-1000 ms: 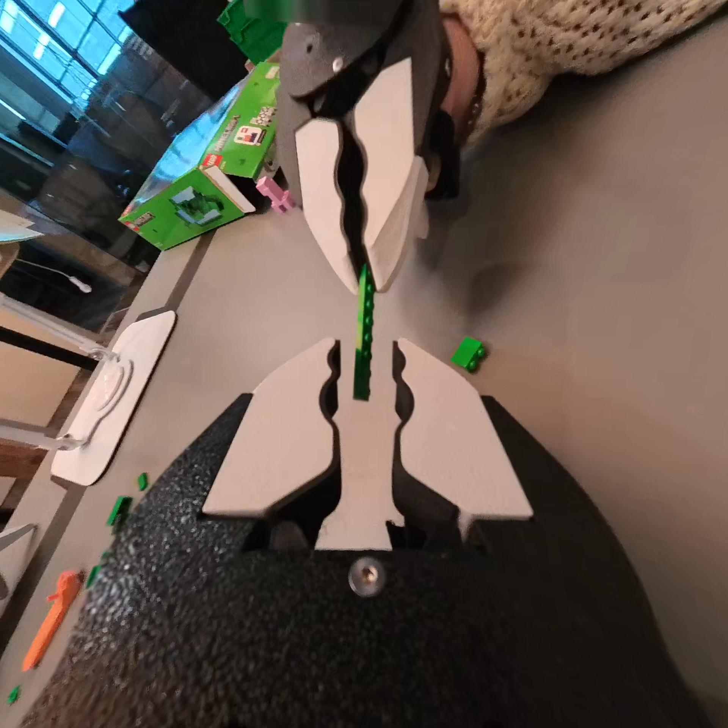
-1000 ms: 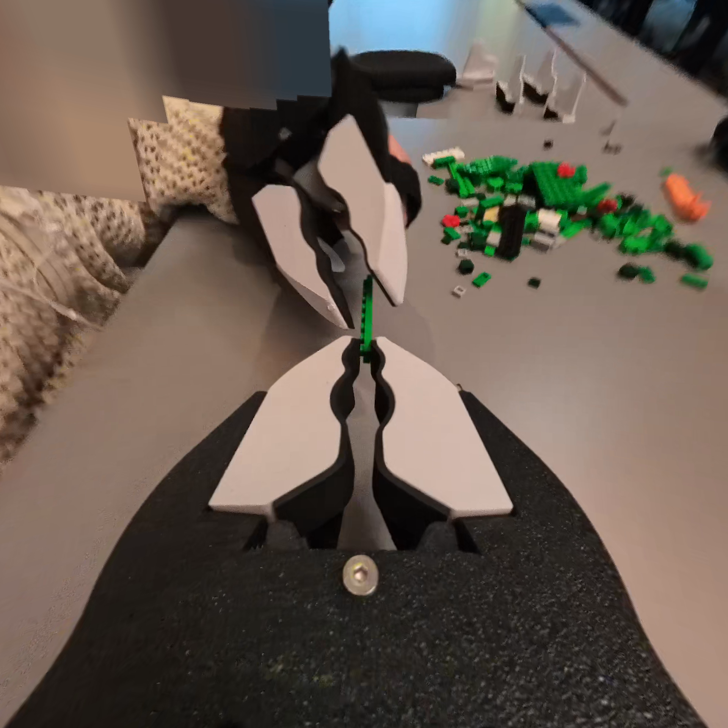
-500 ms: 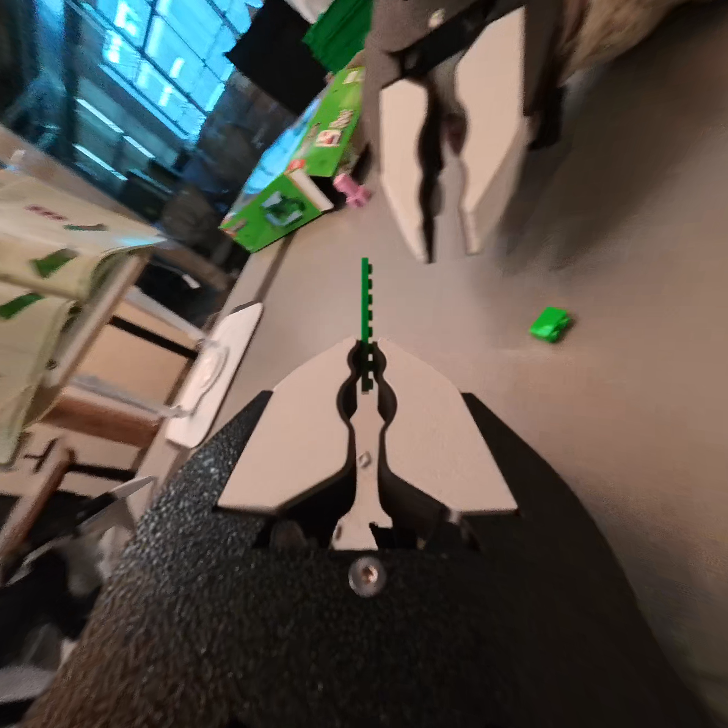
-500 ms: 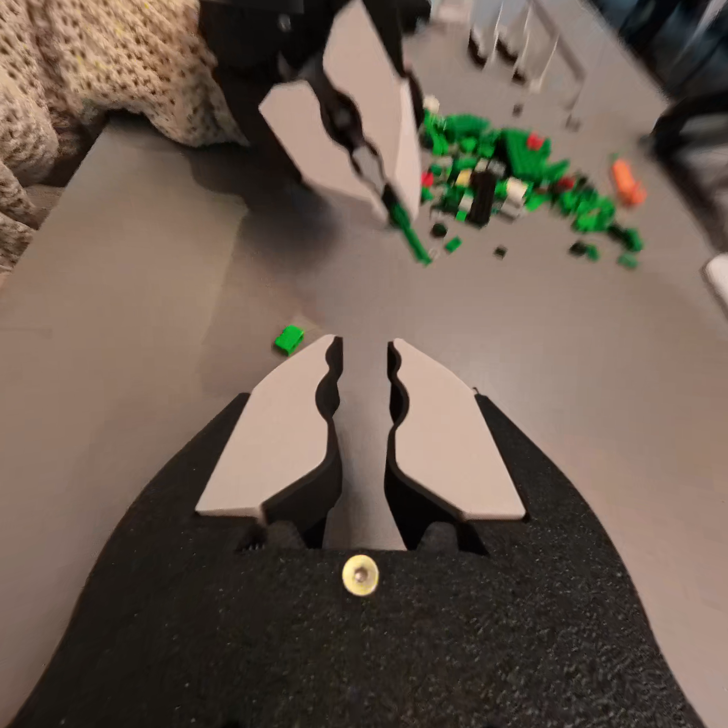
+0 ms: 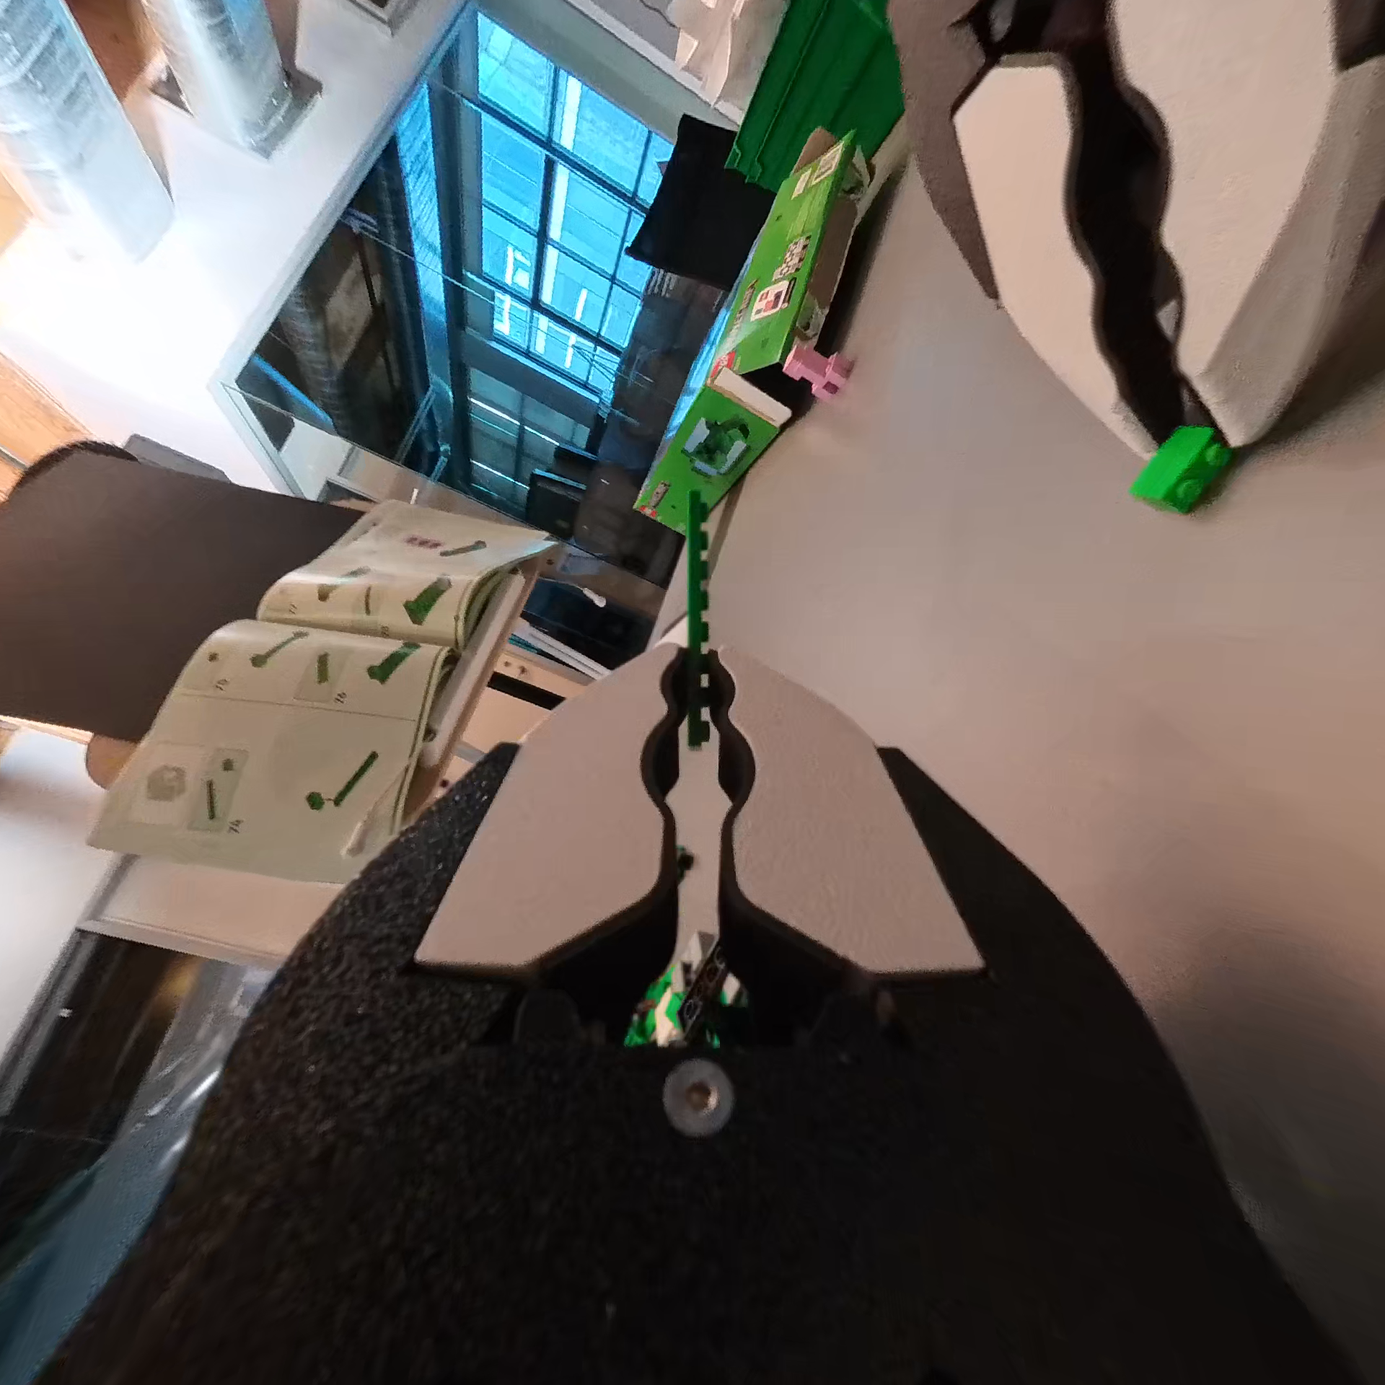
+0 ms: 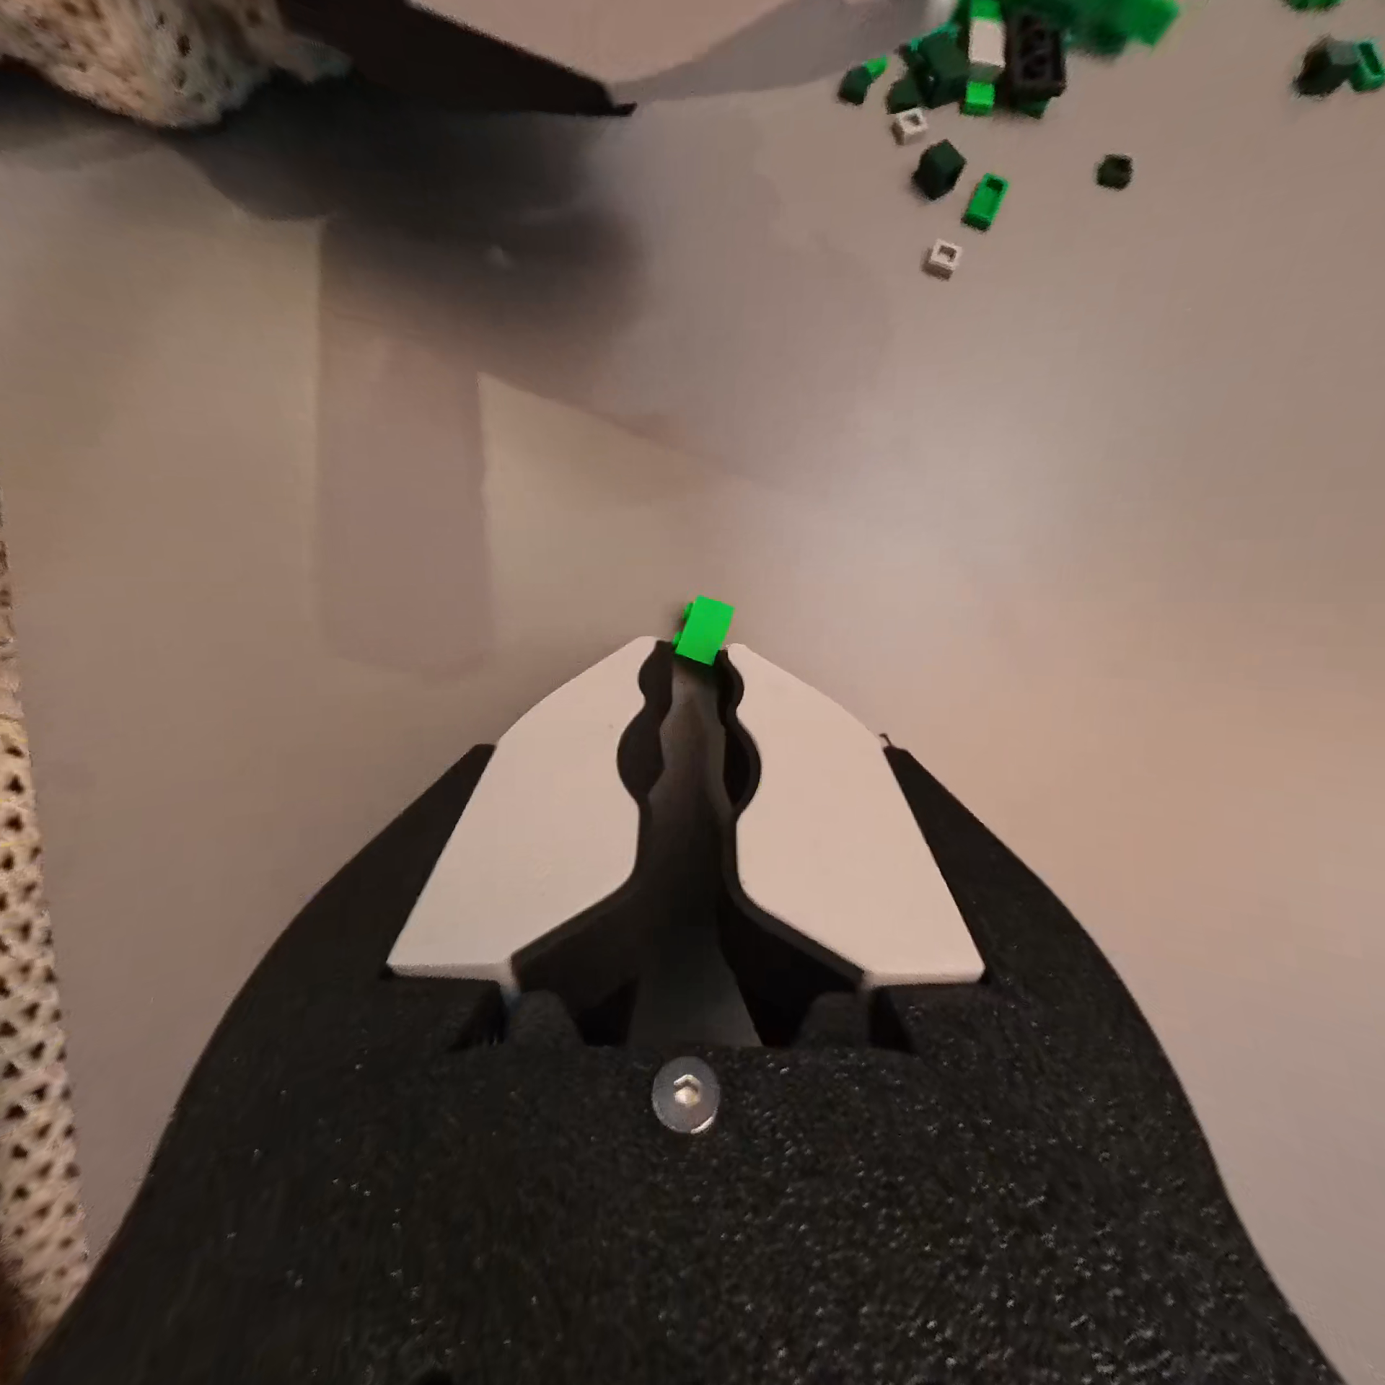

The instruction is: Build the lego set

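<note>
My left gripper (image 5: 695, 658) is shut on a long thin dark green plate (image 5: 695, 584). The plate is seen edge-on and sticks out forward past the tips, held above the grey table (image 5: 1012, 749). My right gripper (image 6: 693, 650) is down at the table, its tips closed on a small bright green brick (image 6: 703, 628) that rests on the surface. In the left wrist view the right gripper (image 5: 1188, 442) shows at the upper right, with the same brick (image 5: 1177, 471) at its tips.
A pile of loose green, black and white bricks (image 6: 974, 67) lies at the far right. An open instruction booklet (image 5: 300, 689), a green set box (image 5: 779, 262) and a pink piece (image 5: 818, 371) sit at the table's far edge. A knit sleeve (image 6: 112, 60) is at the top left. The gap from one gripper's tips to the other's is roughly 12 cm. About 30 cm separates my right fingertips from the pink piece (image 5: 818, 371).
The plate passed from my right gripper to my left, which shut on it and swung away. My right gripper opened, dropped to the small green brick and closed on it.
</note>
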### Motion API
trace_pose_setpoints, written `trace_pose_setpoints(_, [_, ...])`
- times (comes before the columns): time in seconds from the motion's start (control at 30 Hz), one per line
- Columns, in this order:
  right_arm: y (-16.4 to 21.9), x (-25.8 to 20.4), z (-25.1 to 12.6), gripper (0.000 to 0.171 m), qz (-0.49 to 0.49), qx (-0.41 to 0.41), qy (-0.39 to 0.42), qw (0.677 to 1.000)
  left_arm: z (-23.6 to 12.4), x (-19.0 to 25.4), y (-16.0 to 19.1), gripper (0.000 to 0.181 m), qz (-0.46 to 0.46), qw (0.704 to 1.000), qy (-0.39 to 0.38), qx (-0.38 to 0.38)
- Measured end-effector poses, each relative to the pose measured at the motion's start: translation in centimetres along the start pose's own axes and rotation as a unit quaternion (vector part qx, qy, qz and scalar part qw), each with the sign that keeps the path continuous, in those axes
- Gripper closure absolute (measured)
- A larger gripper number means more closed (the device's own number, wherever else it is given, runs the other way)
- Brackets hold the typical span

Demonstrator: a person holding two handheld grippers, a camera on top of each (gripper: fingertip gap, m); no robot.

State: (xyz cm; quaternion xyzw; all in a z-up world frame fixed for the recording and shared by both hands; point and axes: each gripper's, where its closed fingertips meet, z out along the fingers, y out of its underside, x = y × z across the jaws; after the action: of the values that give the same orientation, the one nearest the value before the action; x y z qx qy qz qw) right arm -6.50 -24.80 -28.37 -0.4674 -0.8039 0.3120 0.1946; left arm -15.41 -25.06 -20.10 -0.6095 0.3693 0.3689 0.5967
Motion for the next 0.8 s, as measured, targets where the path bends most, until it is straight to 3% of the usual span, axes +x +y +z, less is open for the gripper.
trace_pose_setpoints(0.13, [-0.7,0.3,-0.7,0.161,0.136,0.048,-0.025,0.989,-0.3,0.2,-0.2,0.178,0.039,0.999,-0.007,-0.002])
trace_pose_setpoints(0.27, [-1.1,1.0,-1.6,0.16,0.351,0.103,-0.115,0.924,-0.4,0.8,-0.9,0.178,0.069,0.998,-0.002,0.004])
trace_pose_setpoints(0.37, [-0.6,1.6,-1.8,0.16,0.425,0.111,-0.141,0.887,-0.4,1.3,-1.3,0.178,0.079,0.997,0.005,0.01])
trace_pose_setpoints(0.67, [0.0,1.4,-1.9,0.147,0.369,0.048,-0.078,0.925,-0.5,1.8,-1.9,0.178,0.094,0.995,0.016,0.013])
trace_pose_setpoints(0.8, [-1.4,0.5,-3.0,0.148,0.216,0.075,-0.076,0.97,-0.5,1.6,-1.6,0.178,0.087,0.996,0.016,0.009])
